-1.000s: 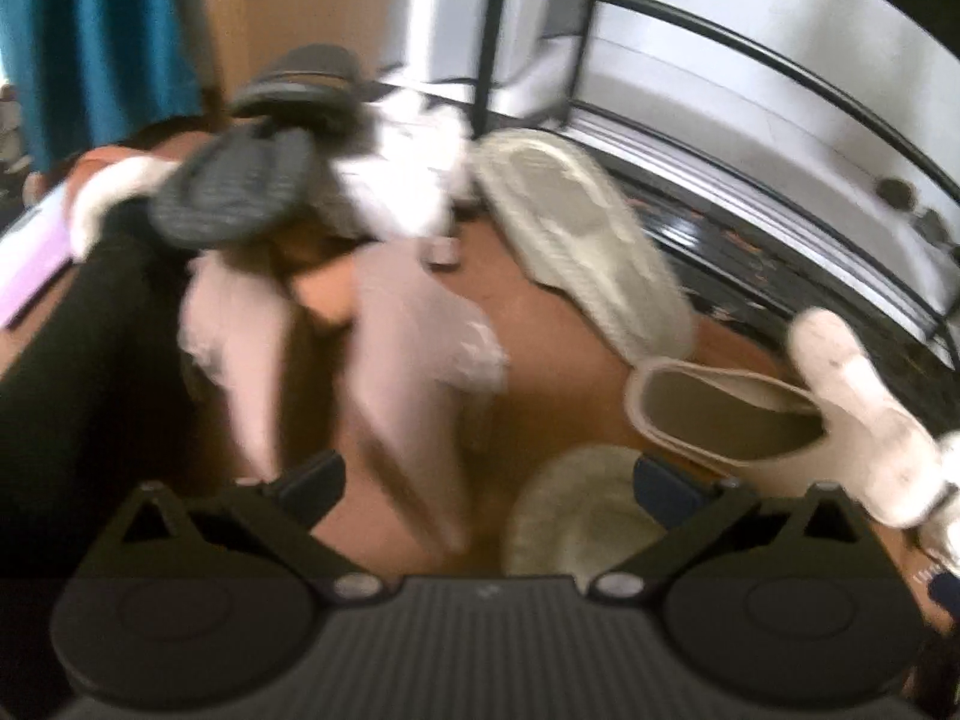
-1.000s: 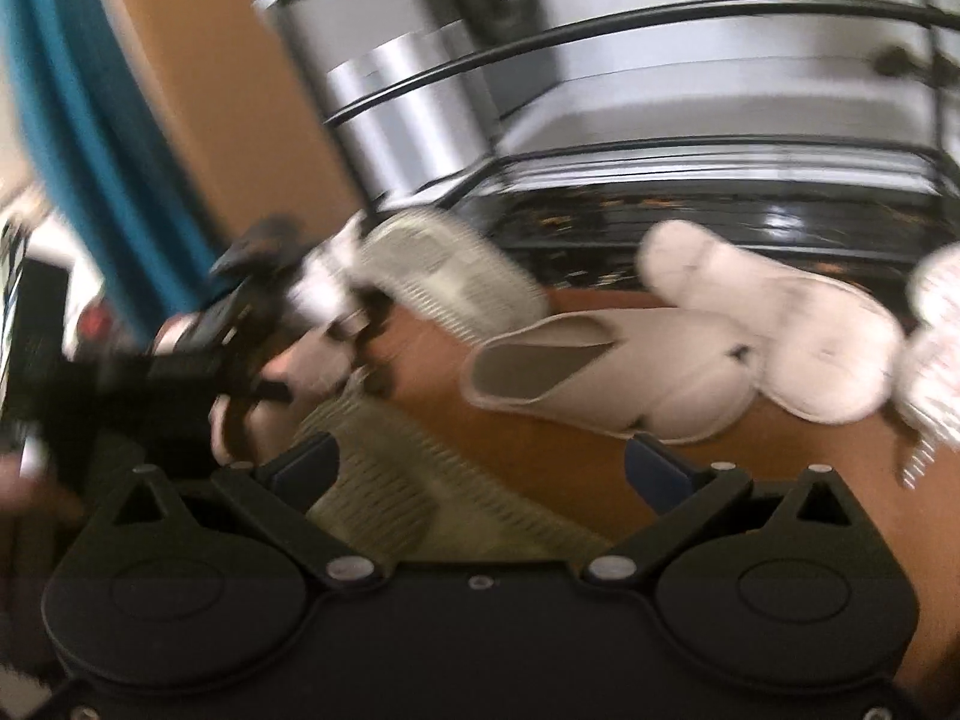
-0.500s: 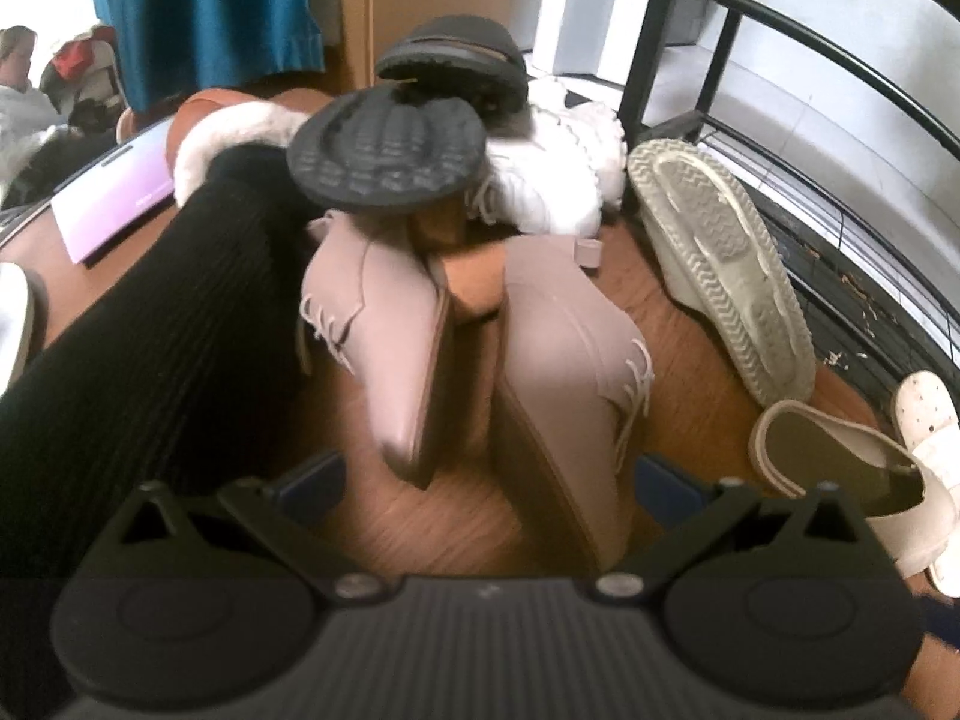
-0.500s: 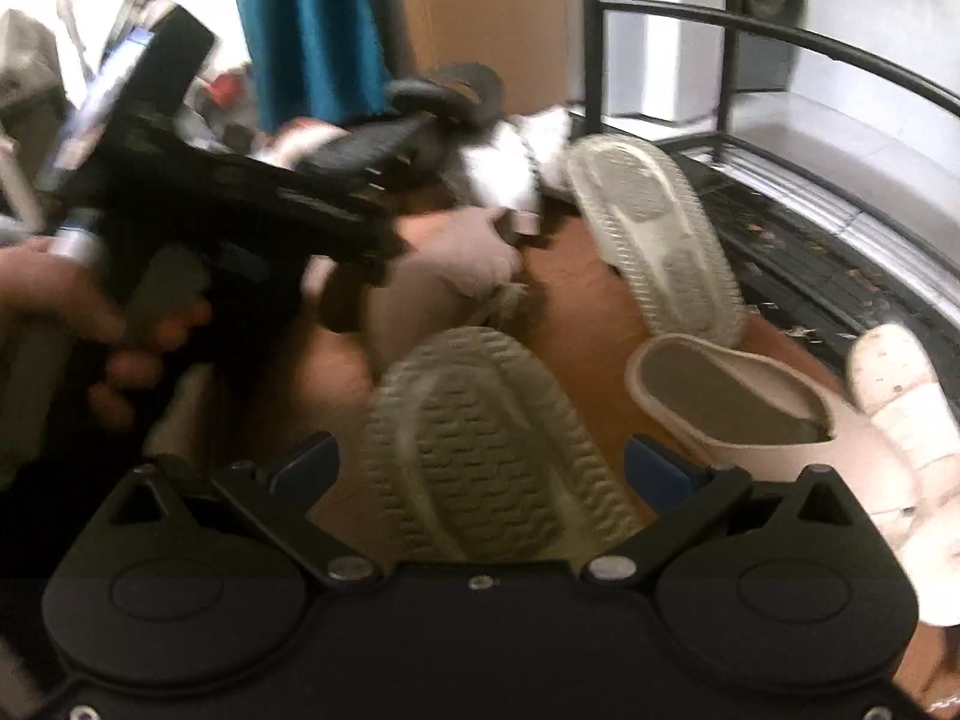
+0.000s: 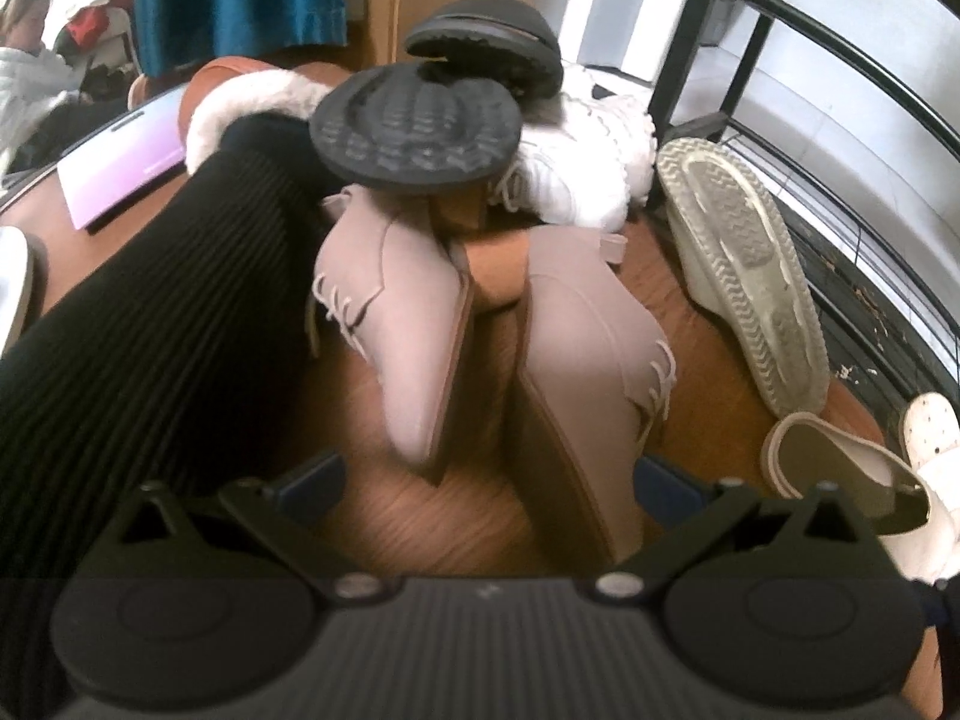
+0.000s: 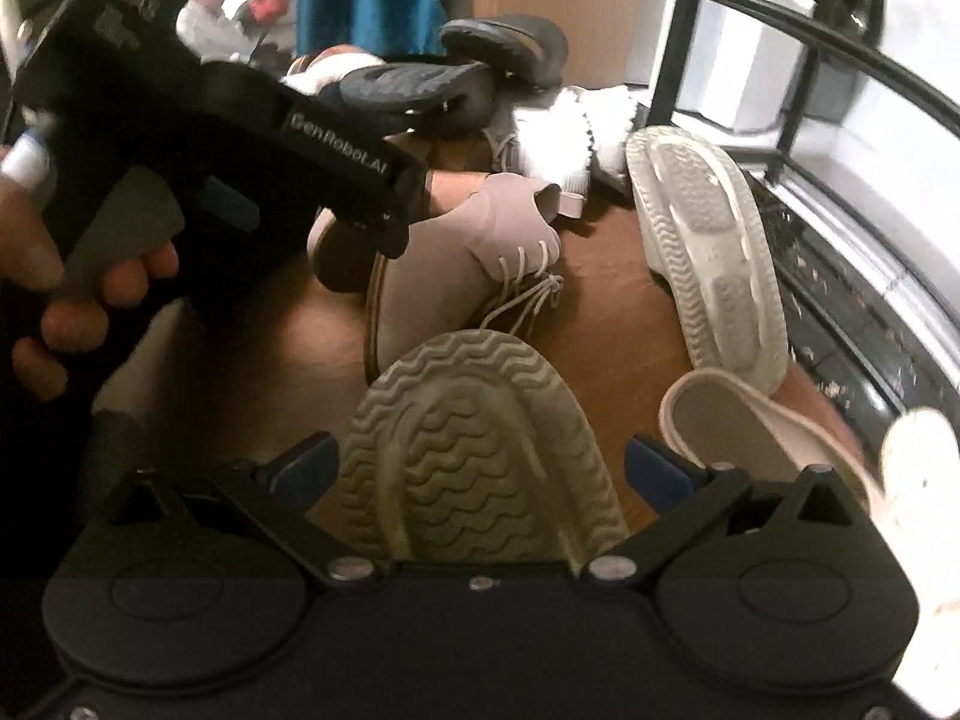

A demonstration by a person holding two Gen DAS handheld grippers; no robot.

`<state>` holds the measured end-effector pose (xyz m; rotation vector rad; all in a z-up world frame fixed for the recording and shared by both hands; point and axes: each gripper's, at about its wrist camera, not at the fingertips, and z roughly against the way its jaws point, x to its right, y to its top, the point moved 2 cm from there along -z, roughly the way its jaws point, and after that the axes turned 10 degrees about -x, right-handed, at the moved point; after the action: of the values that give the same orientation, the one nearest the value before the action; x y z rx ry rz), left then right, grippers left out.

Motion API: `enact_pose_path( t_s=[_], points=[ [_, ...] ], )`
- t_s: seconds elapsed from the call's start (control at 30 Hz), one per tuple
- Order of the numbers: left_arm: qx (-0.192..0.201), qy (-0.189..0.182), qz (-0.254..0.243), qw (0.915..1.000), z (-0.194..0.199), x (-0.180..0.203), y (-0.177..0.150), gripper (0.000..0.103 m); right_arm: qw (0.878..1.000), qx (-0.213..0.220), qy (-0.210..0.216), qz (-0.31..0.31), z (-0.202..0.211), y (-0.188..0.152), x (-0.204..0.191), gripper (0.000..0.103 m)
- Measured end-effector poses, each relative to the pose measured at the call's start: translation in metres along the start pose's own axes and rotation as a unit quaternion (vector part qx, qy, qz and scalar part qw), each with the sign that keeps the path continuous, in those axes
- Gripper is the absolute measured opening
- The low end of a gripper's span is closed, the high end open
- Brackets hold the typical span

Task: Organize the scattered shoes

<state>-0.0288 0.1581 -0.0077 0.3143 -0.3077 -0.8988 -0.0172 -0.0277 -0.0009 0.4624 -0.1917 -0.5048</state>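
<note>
My left gripper (image 5: 489,477) is open above two pink lace-up ankle boots; the right boot (image 5: 591,354) lies on its side between the jaws, the left boot (image 5: 396,312) a little ahead. My right gripper (image 6: 480,462) is open around a pale green clog (image 6: 474,450), sole up, which fills the space between the jaws. A second clog (image 6: 702,252) lies sole up to the right; it also shows in the left wrist view (image 5: 744,276). The left gripper's body (image 6: 198,144), held in a hand, shows in the right wrist view.
Two dark-soled shoes (image 5: 420,132) rest on white sneakers (image 5: 576,168) at the back of the pile. A beige slip-on (image 5: 840,480) and a white shoe (image 5: 930,426) lie right. A black metal shoe rack (image 5: 840,66) stands right. A black ribbed boot (image 5: 138,324) lies left.
The left gripper swung from the clog toward the pink boots and closed in on them. The right gripper turned left, bringing the green clog between its jaws.
</note>
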Motion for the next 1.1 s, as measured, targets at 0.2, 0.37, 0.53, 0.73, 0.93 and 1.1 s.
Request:
enact_pose_path(
  t_s=[0.2, 0.37, 0.53, 0.73, 0.93, 1.1],
  points=[
    [-0.008, -0.003, 0.005, 0.9999, -0.004, -0.002, 0.001, 0.102, 0.998, -0.034, 0.042, -0.026, -0.023, 0.011, 0.018, 0.102],
    [-0.005, -0.008, 0.015, 0.9998, -0.003, -0.004, 0.002, 0.102, 0.995, -0.063, 0.072, -0.015, -0.037, 0.012, 0.017, 0.096],
    [-0.011, -0.006, 0.01, 0.9999, -0.006, -0.002, 0.0, 0.102, 0.994, -0.067, 0.072, -0.042, -0.044, 0.009, 0.021, 0.087],
    [-0.011, -0.004, 0.009, 0.9999, -0.008, -0.001, 0.0, 0.102, 0.997, -0.058, 0.056, -0.012, -0.039, 0.008, 0.013, 0.083],
    [-0.011, -0.002, 0.009, 0.9999, -0.008, -0.001, -0.001, 0.102, 0.999, -0.011, 0.022, 0.038, -0.02, 0.003, -0.003, 0.082],
    [-0.007, -0.003, 0.006, 0.9999, -0.007, 0.001, -0.002, 0.102, 0.994, 0.032, -0.069, 0.082, -0.002, -0.001, -0.004, 0.082]
  ],
)
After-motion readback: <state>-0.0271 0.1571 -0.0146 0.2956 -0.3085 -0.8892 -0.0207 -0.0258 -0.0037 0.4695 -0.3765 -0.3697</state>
